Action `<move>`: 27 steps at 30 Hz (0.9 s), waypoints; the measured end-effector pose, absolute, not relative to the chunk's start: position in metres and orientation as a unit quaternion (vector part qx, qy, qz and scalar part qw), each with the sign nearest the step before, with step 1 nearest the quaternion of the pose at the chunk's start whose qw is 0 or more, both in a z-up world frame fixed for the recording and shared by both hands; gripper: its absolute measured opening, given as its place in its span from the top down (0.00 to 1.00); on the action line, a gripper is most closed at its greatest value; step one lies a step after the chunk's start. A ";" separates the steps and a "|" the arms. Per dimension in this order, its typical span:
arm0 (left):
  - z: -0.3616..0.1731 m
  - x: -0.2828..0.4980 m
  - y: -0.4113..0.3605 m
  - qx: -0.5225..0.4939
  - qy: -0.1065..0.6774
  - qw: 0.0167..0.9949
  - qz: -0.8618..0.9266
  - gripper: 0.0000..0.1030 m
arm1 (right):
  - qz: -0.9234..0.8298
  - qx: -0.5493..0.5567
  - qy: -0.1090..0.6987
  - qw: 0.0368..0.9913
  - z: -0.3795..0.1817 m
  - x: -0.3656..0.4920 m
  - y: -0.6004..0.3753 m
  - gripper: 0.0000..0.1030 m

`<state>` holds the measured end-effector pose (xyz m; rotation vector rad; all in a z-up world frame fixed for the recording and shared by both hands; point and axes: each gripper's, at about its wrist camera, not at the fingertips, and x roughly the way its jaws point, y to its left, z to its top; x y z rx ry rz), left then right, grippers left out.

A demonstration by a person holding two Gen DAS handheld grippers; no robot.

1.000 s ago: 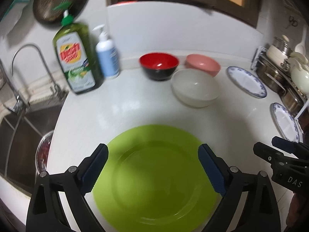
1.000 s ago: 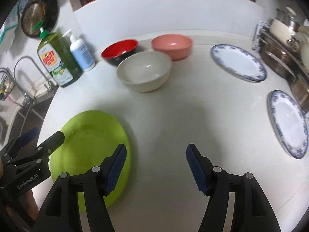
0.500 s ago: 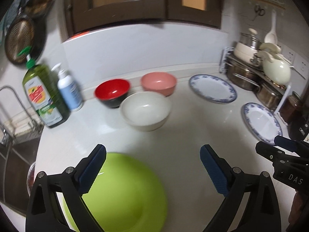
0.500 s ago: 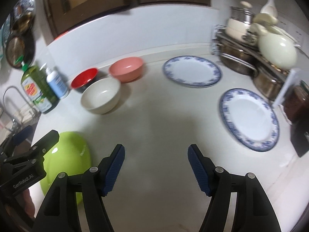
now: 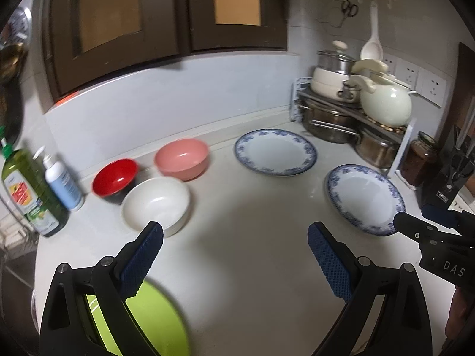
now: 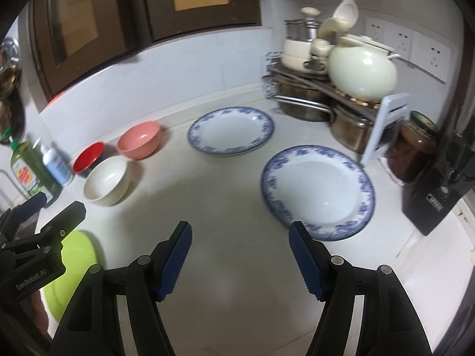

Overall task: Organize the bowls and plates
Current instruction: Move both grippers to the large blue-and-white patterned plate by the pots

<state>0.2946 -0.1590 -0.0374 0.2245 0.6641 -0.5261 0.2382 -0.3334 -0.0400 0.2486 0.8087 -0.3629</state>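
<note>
On the white counter lie a green plate (image 5: 148, 320) at the near left, a white bowl (image 5: 156, 204), a red bowl (image 5: 115, 176), a pink bowl (image 5: 181, 158) and two blue-rimmed white plates, one far (image 5: 274, 152) and one near right (image 5: 365, 198). My left gripper (image 5: 234, 259) is open and empty above bare counter, the green plate under its left finger. My right gripper (image 6: 239, 256) is open and empty; its right fingertip is by the near blue-rimmed plate (image 6: 317, 188). The right wrist view also shows the far plate (image 6: 231, 130), the bowls (image 6: 107, 179) and the green plate (image 6: 74, 264).
A green soap bottle (image 5: 28, 190) and a white pump bottle (image 5: 62, 185) stand at the left by the sink. A rack with steel pots and a pale kettle (image 5: 386, 101) fills the back right corner. A jar (image 6: 412, 145) and a black knife block (image 6: 436, 190) stand at the right edge.
Both grippers have swung to the right and tilted up. The green plate has slid toward the lower left of both views, and the blue-rimmed plates and the pot rack have come into fuller view.
</note>
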 end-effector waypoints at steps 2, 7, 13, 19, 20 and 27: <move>-0.036 0.296 -0.171 0.112 0.323 0.902 -0.263 0.03 | -0.185 0.124 0.383 0.896 -0.039 0.234 -0.344 0.33; -0.035 0.297 -0.203 0.127 0.324 0.892 -0.288 0.03 | -0.211 0.139 0.373 0.893 -0.039 0.226 -0.369 0.33; -0.033 0.300 -0.240 0.140 0.323 0.881 -0.316 0.03 | -0.245 0.165 0.361 0.884 -0.041 0.216 -0.400 0.33; -0.035 0.313 -0.287 0.152 0.323 0.868 -0.344 0.03 | -0.282 0.200 0.353 0.870 -0.051 0.212 -0.434 0.33; -0.037 0.315 -0.292 0.154 0.324 0.866 -0.349 0.03 | -0.287 0.204 0.353 0.867 -0.053 0.212 -0.439 0.33; -0.054 0.330 -0.333 0.167 0.336 0.852 -0.365 0.03 | -0.326 0.227 0.358 0.845 -0.071 0.217 -0.473 0.33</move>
